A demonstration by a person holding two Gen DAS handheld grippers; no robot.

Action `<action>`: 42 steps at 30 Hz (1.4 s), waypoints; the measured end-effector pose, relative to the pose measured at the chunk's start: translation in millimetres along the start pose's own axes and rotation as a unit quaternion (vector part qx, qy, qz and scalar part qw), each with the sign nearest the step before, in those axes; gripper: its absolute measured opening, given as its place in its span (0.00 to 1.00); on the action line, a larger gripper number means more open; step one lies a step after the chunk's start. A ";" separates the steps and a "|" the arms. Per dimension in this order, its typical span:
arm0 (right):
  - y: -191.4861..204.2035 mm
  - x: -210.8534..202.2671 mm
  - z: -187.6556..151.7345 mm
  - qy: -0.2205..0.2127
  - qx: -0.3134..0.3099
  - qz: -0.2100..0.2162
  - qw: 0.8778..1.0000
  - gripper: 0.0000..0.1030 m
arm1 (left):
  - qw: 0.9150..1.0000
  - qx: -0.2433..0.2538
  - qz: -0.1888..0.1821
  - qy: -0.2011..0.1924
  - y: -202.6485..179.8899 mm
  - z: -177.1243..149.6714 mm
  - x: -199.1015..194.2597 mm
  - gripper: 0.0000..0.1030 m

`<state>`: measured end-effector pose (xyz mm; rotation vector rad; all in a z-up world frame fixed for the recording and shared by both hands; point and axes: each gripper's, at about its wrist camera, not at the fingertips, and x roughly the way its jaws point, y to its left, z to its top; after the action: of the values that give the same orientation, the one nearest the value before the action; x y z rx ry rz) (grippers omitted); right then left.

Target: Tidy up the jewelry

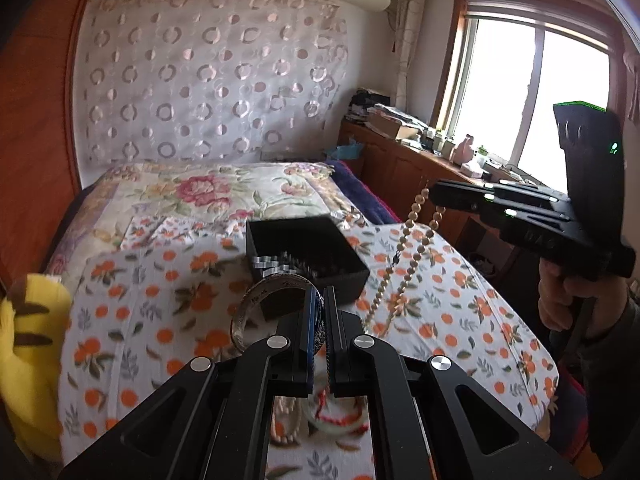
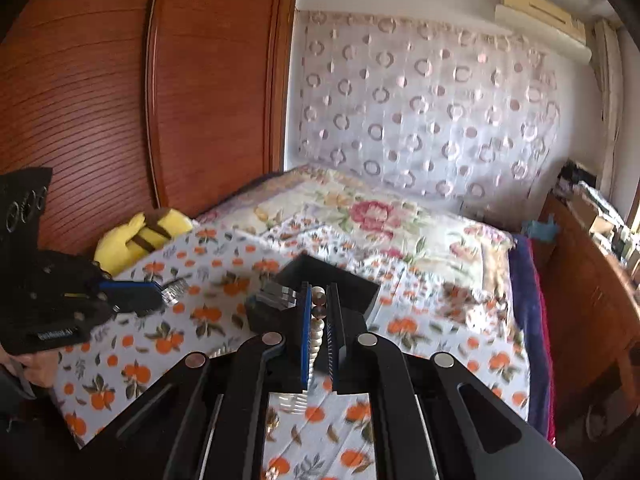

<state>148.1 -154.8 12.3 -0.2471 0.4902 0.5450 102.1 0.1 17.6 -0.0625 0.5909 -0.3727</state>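
From the left wrist view, the left claw (image 1: 319,304) is pinched nearly closed on an engraved silver bangle (image 1: 256,304), a rigid metal hoop that stands out to the left of the flat black fingers. Beyond it a square matte-black jewelry box (image 1: 306,246) sits open on the bed (image 1: 460,312), whose cotton sheet carries an orange-fruit print. The right claw (image 1: 434,196) holds a cream beaded necklace (image 1: 404,252) aloft (round, smooth beads), its loop trailing down to the sheet just right of the box. A plush yellow toy (image 1: 28,344) lies at the left edge.

From the right wrist view, the right claw (image 2: 319,312) is narrowed on the bead strand (image 2: 318,320), above the box (image 2: 340,284). The left claw (image 2: 160,298) grips the bangle (image 2: 174,290) at left.
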 end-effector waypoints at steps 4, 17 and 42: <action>-6.1 -5.0 22.2 -0.017 -0.004 0.001 1.000 0.08 | 1.000 0.003 -0.006 -0.009 0.5 24.8 8.0 0.03; -37.2 12.0 88.0 -0.064 -0.020 0.022 0.997 0.08 | 1.000 0.014 -0.023 0.014 7.3 76.4 84.8 0.03; -41.7 111.1 6.5 0.051 0.029 0.044 0.997 0.10 | 0.999 -0.018 0.005 0.045 52.4 33.6 84.1 0.04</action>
<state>256.2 -138.9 -34.5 -0.1990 0.6178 0.6056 202.2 16.9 -7.8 -0.0778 0.6868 -0.3570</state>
